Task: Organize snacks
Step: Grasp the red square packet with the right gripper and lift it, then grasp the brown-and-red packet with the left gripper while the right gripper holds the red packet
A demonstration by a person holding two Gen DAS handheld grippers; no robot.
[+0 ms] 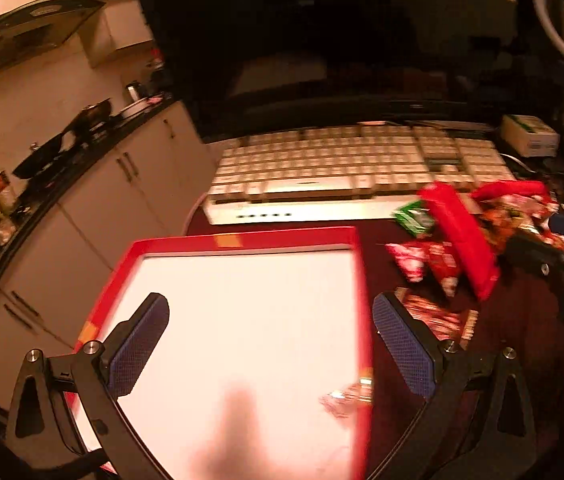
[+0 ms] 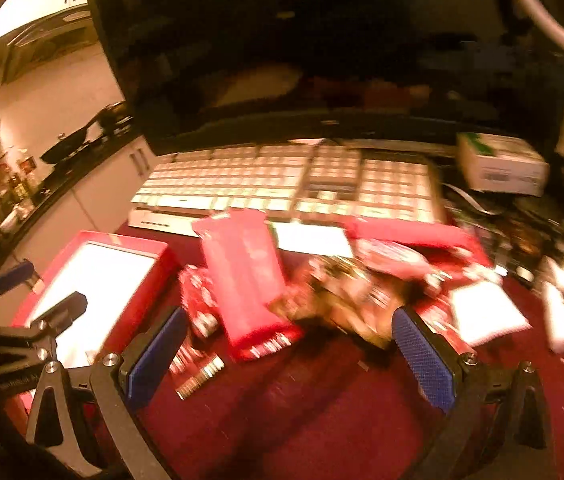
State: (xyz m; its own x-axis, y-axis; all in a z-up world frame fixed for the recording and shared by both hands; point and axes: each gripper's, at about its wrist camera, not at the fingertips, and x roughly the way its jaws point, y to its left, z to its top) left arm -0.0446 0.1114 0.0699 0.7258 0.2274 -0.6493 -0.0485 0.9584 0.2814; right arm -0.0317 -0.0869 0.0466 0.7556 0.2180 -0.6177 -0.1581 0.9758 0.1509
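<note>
A red box with a white inside [image 1: 242, 240] lies on the dark red table; it also shows in the right wrist view [image 2: 122, 242]. My left gripper [image 1: 270, 320] is open and empty above the box. A small snack packet [image 1: 346, 398] lies at the box's right edge. A pile of red snack packets [image 2: 322, 280] lies right of the box, with a long red pack [image 2: 242, 276] on top; the pile also shows in the left wrist view [image 1: 462, 236]. My right gripper [image 2: 288, 332] is open and empty just in front of the pile.
A white keyboard [image 1: 346, 168] lies behind the box and pile, with a dark monitor [image 1: 322, 40] behind it. A small cardboard box [image 2: 502, 164] and cables sit at the back right. White packets [image 2: 486, 312] lie right of the pile. A kitchen counter [image 1: 42, 168] runs along the left.
</note>
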